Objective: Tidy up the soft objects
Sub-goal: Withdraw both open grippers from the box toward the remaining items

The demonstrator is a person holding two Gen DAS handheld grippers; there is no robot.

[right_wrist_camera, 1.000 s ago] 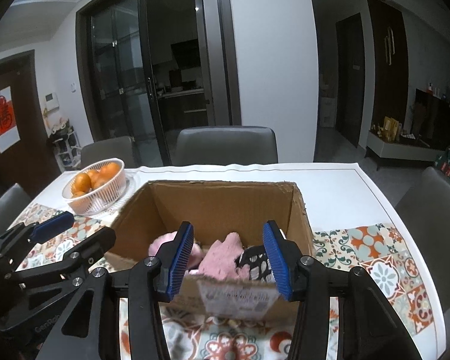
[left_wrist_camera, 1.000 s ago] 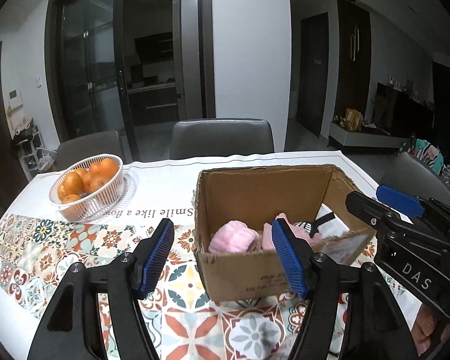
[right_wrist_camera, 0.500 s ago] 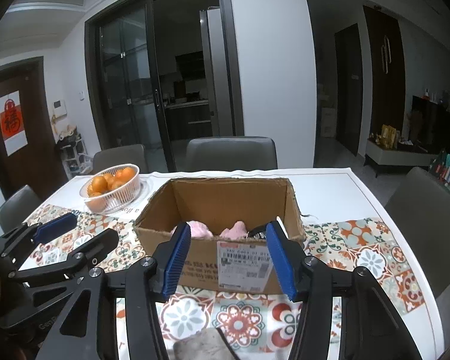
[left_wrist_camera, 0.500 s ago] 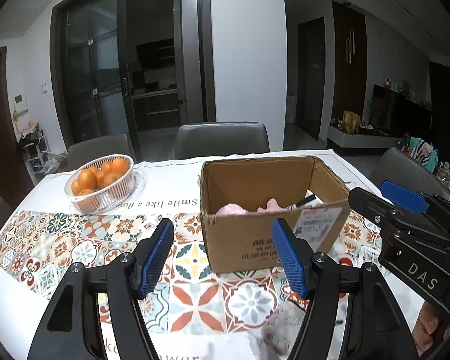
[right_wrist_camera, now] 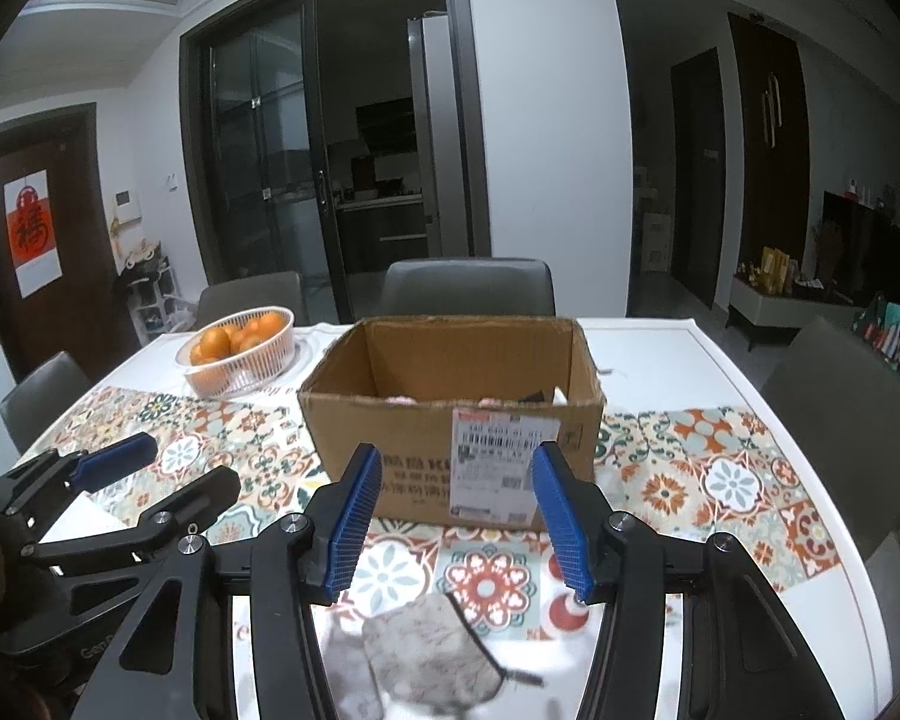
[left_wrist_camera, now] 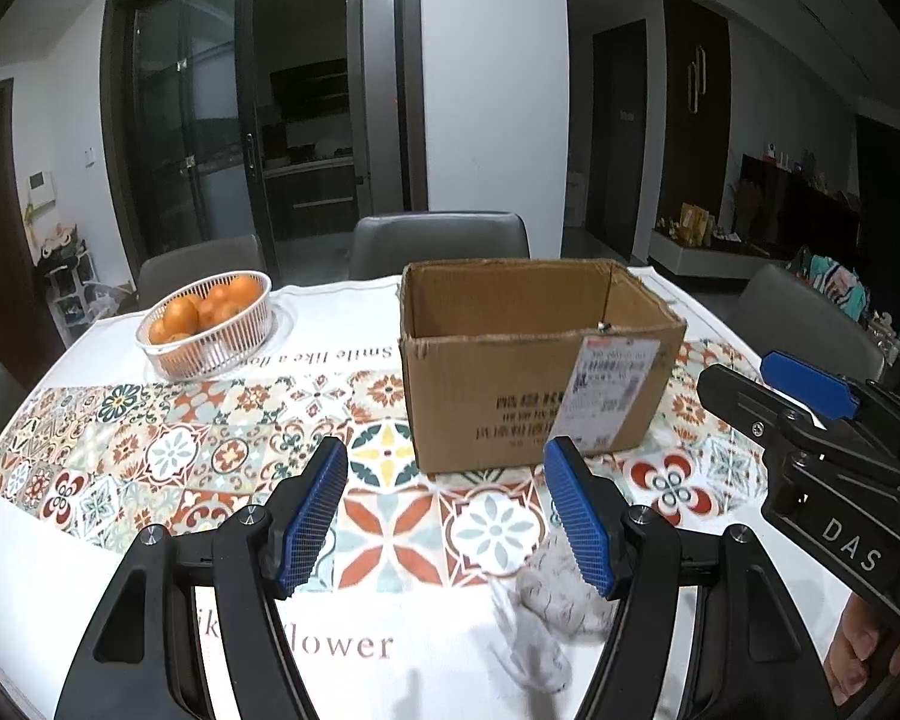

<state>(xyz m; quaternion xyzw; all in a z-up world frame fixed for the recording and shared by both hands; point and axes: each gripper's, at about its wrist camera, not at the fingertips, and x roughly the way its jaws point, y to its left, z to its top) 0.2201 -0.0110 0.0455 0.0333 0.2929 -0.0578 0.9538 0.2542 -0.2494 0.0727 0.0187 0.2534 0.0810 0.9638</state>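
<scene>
Grey speckled cloth [right_wrist_camera: 429, 651] lies crumpled on the table [right_wrist_camera: 678, 360] at the near edge, blurred; likely a sock, hard to confirm. Right gripper [right_wrist_camera: 456, 516]: blue pads spread wide, nothing between them, hovering just above the cloth. Left gripper [left_wrist_camera: 447, 519]: jaws likewise apart and empty, the cloth [left_wrist_camera: 555, 597] low beside its right finger. Patterned runner [right_wrist_camera: 720, 474] crosses the table under both grippers. Beyond it, a cardboard box [right_wrist_camera: 450, 414] stands upright and open, shipping label facing the cameras; pink fabric [right_wrist_camera: 405, 400] just shows over the front wall. Further left, a white basket [left_wrist_camera: 210, 324] of oranges [left_wrist_camera: 181, 315]. Grey chairs [right_wrist_camera: 468, 287] stand behind the table.
</scene>
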